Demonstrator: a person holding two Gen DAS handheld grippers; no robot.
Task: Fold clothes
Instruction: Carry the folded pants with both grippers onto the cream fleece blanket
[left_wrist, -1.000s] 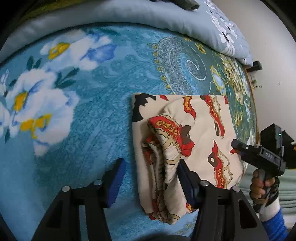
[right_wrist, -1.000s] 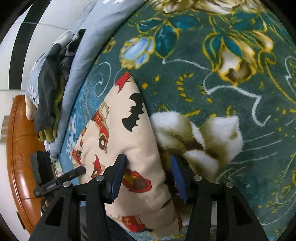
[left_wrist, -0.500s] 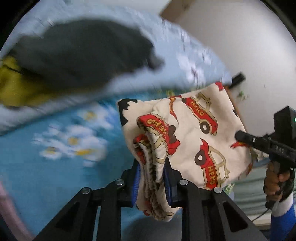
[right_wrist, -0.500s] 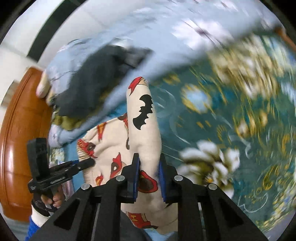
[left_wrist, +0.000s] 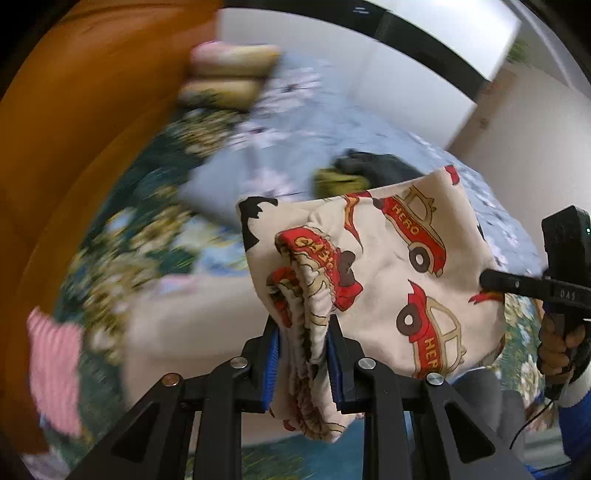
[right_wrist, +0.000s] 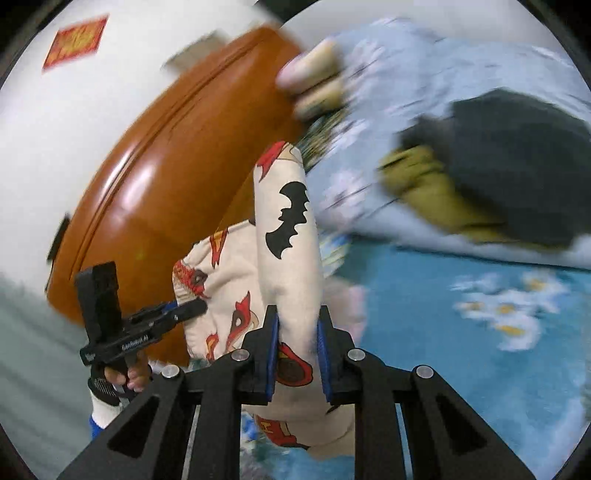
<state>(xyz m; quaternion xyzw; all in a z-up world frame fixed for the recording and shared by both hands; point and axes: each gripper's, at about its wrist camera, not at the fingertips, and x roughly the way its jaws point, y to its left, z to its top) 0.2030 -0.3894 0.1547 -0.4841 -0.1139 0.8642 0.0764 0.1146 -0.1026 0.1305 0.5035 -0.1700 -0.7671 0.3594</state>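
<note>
— Two sets of tongs, one garment: the left tongs (left_wrist: 303, 363) are pinched on the thick, bunched elastic edge of the folded car-print shorts (left_wrist: 399, 269), and the right tongs (right_wrist: 295, 354) are clamped on the smoother folded edge with the bat print.

— So where are the shorts?

— Off the bed, hanging in the air between the two grips. Behind them sit the floral bedspread (right_wrist: 461, 314), a pale blue quilt (left_wrist: 295, 122), a heap of dark and olive clothes (right_wrist: 509, 173) lying on that quilt, and the orange-brown wooden headboard (right_wrist: 155, 192). The background is smeared, so I judge the bundle is being carried somewhere.

— What could spoil it?

— The fold coming apart, I'd say. The left pads (left_wrist: 272, 363) hold several layers stacked unevenly; an inner layer could slide out during a fast swing. If the two grips drift apart, the cloth pulls taut and the fold opens; if they close in, it sags and creases. Setting it down on the loose heap, rather than flat bedspread, would let it topple.
</note>
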